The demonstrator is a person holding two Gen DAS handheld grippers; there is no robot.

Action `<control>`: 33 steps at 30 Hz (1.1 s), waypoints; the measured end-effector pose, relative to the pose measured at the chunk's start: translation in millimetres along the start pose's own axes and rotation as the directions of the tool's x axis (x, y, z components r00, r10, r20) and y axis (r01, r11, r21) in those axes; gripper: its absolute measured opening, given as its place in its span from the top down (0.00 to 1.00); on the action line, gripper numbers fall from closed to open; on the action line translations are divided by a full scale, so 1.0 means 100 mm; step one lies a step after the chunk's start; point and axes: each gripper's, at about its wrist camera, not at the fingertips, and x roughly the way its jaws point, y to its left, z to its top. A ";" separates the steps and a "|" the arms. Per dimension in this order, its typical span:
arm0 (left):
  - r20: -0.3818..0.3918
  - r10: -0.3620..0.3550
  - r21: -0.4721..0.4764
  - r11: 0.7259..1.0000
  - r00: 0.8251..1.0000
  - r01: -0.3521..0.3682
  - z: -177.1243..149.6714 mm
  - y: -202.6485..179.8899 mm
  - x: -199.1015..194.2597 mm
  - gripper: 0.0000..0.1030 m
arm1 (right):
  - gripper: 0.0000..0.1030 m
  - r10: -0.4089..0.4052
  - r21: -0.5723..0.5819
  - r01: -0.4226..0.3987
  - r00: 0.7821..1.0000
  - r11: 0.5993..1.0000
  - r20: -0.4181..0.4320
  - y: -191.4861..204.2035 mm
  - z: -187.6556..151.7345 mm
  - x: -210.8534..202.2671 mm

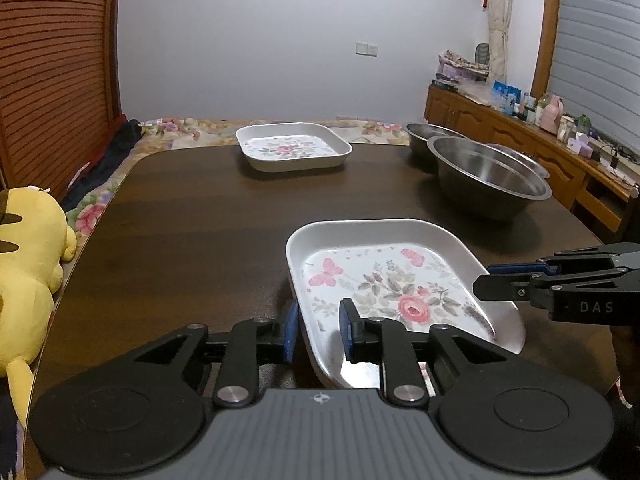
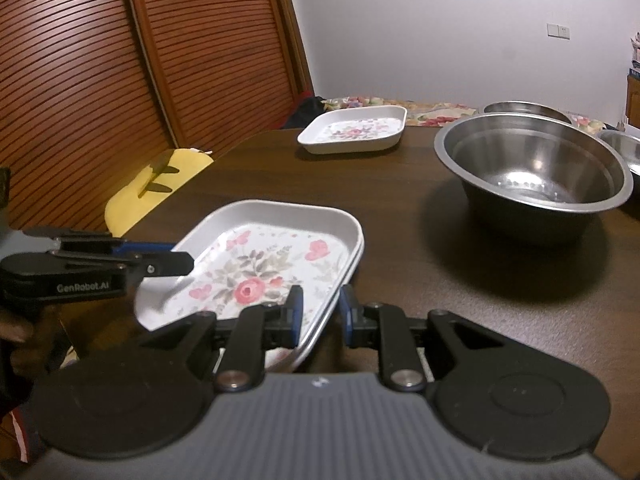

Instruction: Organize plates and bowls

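Both grippers straddle floral plate (image 1: 392,280) rims; near corner hidden.

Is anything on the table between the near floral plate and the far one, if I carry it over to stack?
Nothing visible: the table is bare between the near plate and the far plate. The steel bowls sit off to the right.

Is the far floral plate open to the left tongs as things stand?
Probably not yet: the left tongs straddle the near floral plate's rim. The far floral plate sits uncovered, with bare table between.
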 end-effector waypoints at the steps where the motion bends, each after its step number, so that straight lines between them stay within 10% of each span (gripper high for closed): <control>1: 0.002 -0.001 0.001 1.000 1.000 0.001 0.00 0.00 0.00 0.77 | 0.79 0.000 -0.001 0.000 1.000 1.000 0.002 0.00 0.00 -0.01; 14: 0.053 0.008 0.003 1.000 0.999 -0.008 0.13 0.05 -0.08 0.41 | 0.77 -0.013 -0.031 0.015 0.997 0.999 0.073 -0.01 0.26 -0.17; 24: 0.114 0.064 0.053 0.996 0.991 -0.071 0.46 0.07 -0.15 0.10 | 0.32 -0.068 -0.092 0.087 0.979 0.992 0.190 -0.10 0.65 -0.27; 29: 0.122 0.073 0.061 0.995 0.990 -0.081 0.58 0.11 -0.09 0.09 | 0.03 -0.085 -0.112 0.114 0.968 0.987 0.236 -0.14 0.82 -0.27; 33: 0.128 0.069 0.076 0.994 0.989 -0.079 0.68 0.13 -0.06 0.09 | 0.00 -0.079 -0.132 0.113 0.969 0.985 0.235 -0.14 0.95 -0.25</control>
